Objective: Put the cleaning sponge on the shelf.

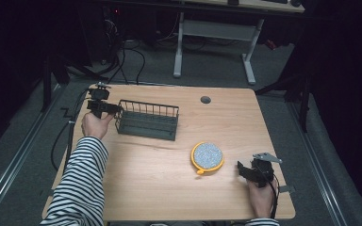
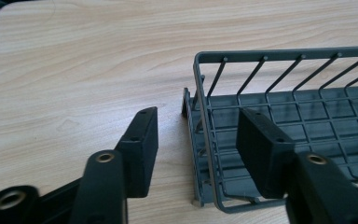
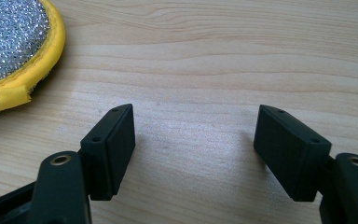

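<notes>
Evidently the light, stiff wire basket (image 2: 289, 126) at the bench's (image 1: 160, 174) far left is best pinched by its end rim, which the spread left gripper (image 2: 198, 140) straddles, while the right gripper (image 3: 196, 149) is held spread over bare wood.

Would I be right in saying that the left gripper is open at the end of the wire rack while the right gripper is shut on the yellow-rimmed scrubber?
Not quite. The right gripper is not shut on the scrubber: the right gripper view shows its jaws wide apart over bare table, with the scrubber lying off to one side, untouched. The rest holds: the left gripper is open, its jaws straddling the end wall of the wire rack.
</notes>
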